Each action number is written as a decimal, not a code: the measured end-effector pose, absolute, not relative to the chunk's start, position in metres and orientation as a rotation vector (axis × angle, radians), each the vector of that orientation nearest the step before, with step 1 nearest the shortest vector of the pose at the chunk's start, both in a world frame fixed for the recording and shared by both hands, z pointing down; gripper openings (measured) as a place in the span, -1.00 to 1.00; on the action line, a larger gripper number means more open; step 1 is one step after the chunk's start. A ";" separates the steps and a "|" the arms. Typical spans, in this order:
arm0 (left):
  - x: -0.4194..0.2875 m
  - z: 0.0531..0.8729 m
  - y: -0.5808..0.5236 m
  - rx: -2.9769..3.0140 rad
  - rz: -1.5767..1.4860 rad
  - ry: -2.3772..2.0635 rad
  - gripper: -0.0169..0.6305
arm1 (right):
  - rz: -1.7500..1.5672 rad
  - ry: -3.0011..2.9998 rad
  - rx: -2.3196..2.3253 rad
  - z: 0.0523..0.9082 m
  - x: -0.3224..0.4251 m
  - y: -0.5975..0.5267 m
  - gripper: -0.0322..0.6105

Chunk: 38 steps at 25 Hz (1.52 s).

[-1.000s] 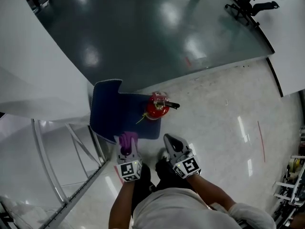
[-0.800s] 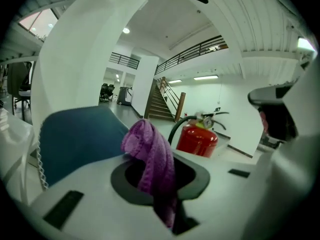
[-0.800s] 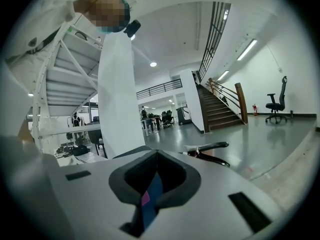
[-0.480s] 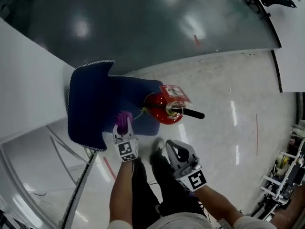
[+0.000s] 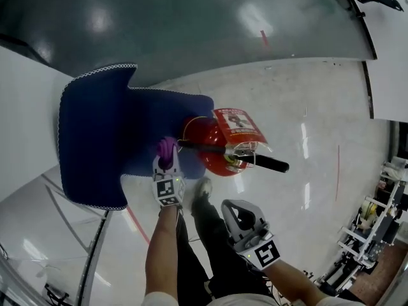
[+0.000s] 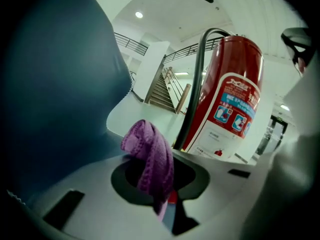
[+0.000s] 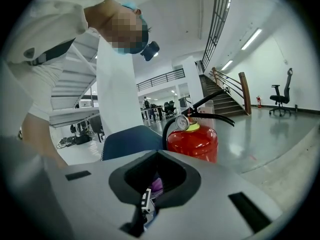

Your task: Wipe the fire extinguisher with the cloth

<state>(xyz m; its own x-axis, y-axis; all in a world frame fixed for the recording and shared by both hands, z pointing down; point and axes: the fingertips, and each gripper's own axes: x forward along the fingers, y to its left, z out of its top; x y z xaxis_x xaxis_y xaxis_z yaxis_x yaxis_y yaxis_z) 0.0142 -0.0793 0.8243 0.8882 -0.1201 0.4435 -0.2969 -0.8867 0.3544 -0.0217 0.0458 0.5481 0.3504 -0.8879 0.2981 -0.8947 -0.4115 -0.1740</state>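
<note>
Fire extinguisher [image 5: 203, 134] standing at blue mat [image 5: 95, 139] edge. Left tongs [image 5: 167, 162] clamped on purple cloth [image 6: 150, 156], over same mat edge; right tongs [image 5: 229, 204] closed, empty, off mat. Risk: hard sideways wipe toppling cylinder; loosely pinched cloth slipping out. Long axis vertical, handle pointing away from mat.

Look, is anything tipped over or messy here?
Nothing stands out. The fire extinguisher stands upright on the edge of the blue mat, and the purple cloth is bunched in the jaws of the left gripper.

Left claw [image 5: 167, 163] holds purple cloth [image 5: 167, 149] beside fire extinguisher [image 5: 205, 139].
</note>
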 end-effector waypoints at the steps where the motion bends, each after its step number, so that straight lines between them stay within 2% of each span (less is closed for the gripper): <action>1: 0.016 0.824 -0.077 2.635 0.572 -0.301 -0.77 | 0.550 -1.697 2.565 0.549 -0.021 0.047 -0.86; 14: 0.028 0.744 -0.081 2.678 0.425 -0.221 -0.78 | 0.606 -1.505 2.665 0.558 -0.005 0.061 -0.86; 30: 0.050 0.553 -0.086 2.807 0.269 -0.106 -0.78 | 0.464 -1.536 2.722 0.479 -0.012 0.061 -0.86; 38: 0.068 0.520 -0.037 2.828 0.300 -0.005 -0.78 | 0.375 -1.526 2.758 0.456 -0.008 0.080 -0.86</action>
